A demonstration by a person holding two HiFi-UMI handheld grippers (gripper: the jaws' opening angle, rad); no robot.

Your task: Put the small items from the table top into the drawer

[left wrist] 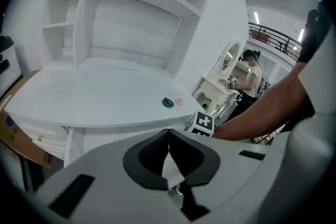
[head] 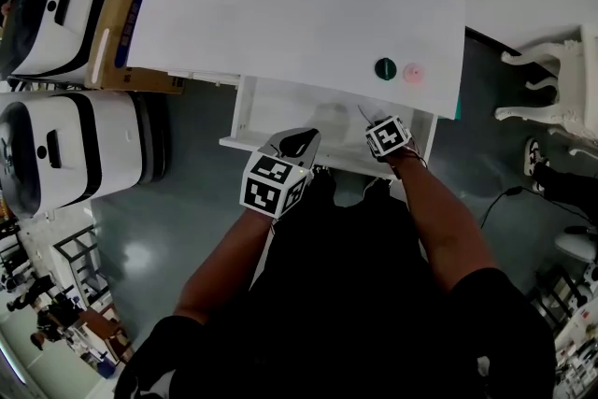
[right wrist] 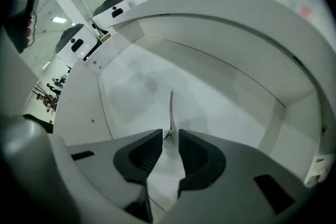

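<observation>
head view shows a cardboard box (head: 121, 19) and white machines (head: 58, 14) beside the table (head: 299, 23).

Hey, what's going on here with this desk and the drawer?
A person stands at a white desk with a gripper in each hand. The drawer is pulled open. The right gripper points down into it, jaws slightly apart around a thin pale sliver that I can't identify. The left gripper is shut and empty, near the drawer's front. A green piece and a pink piece are still on the desk top.

Grey floor (head: 159, 229), white shelving (left wrist: 131, 18), ornate chair (head: 551, 89)
</observation>
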